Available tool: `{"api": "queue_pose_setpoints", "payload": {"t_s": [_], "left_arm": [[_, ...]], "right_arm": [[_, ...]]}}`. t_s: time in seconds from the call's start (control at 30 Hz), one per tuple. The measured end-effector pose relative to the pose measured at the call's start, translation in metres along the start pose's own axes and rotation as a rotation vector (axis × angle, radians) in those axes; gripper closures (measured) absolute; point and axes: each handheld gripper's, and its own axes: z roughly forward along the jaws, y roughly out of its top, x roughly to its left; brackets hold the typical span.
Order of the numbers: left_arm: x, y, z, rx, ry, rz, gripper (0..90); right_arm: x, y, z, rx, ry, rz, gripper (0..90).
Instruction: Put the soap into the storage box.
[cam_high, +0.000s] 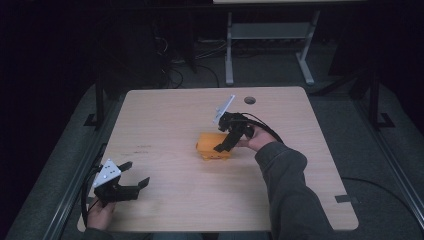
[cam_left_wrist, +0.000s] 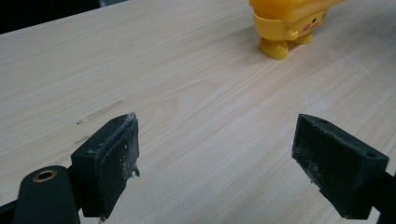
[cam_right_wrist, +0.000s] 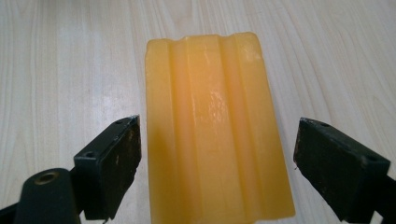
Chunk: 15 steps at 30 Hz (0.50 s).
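the yellow toy (cam_high: 214, 146) sits on the wooden table (cam_high: 165, 125), a little right of the middle. from above it reads as a plain orange-yellow block, and the right gripper (cam_high: 226, 144) leans down over its right side, held by the person's right hand (cam_high: 260, 139); the grey plate (cam_high: 223, 108) on top of that gripper tilts up toward the far edge.

the right gripper view gives what the high view cannot: the toy's top (cam_right_wrist: 210, 126) is a long, glossy slab with raised ridges running along it, and it lies between the two black jaws. the jaws stand apart, the left one just beside the slab's edge, the right one clear of it with bare wood between. whether the left pad touches is too close to tell.

the left gripper view shows the toy (cam_left_wrist: 287, 25) from low and side-on, well ahead of the jaws: a round foot, a stubby body and a pink cheek mark, so it is a small figure with a face, cut off by the top edge. faint scuff marks (cam_left_wrist: 100, 112) lie on the wood ahead of the left jaw.

the left gripper (cam_high: 134, 176) rests near the table's front left corner, well apart from the toy, jaws wide apart around nothing, held by the left hand (cam_high: 100, 212).

a round hole (cam_high: 249, 100) sits near the far edge, a dark tape patch (cam_high: 346, 198) at the right edge. another desk's frame (cam_high: 270, 35) and cables (cam_high: 175, 65) stand beyond. nothing lies between either gripper and the toy.
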Motion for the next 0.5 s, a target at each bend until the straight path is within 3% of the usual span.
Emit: {"api": "queue_pose_setpoints", "payload": {"t_s": [0.5], "left_arm": [[0.000, 0.000, 0.000, 0.001, 0.000, -0.001, 14.3]], "right_arm": [[0.004, -0.012, -0.014, -0.015, -0.012, 0.026, 14.3]]}}
